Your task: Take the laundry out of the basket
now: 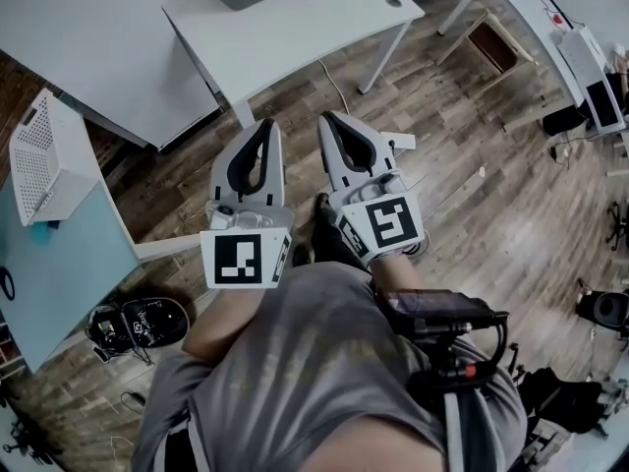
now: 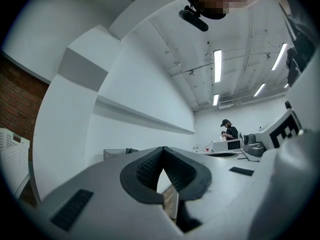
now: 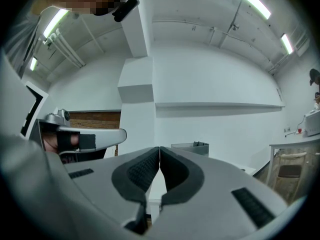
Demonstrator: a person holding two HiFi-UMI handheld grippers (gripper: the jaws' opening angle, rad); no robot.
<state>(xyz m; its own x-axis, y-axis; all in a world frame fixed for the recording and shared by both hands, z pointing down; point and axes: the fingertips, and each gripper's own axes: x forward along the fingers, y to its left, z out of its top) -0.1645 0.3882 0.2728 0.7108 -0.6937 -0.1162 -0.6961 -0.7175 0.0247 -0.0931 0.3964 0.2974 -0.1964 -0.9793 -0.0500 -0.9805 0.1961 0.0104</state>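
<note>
At centre, left hand-held gripper [image 1: 263,126] and right hand-held gripper [image 1: 332,118] point to 12 o'clock, both clenched and empty. White basket [image 1: 39,155] stands at 9 o'clock, by the pale-blue bench [image 1: 59,264]; its laundry is unseen. Step judged: approach. The next move calls for swinging toward 9 o'clock and opening.

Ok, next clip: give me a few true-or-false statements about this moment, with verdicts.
1. The left tongs and right tongs are both closed on nothing. True.
2. The tongs reach into the white basket. False: it stands apart from them, at the head view's left.
3. The floor is wood planks. True.
4. The dark shoes sit inside the basket. False: they lie on the floor.
</note>
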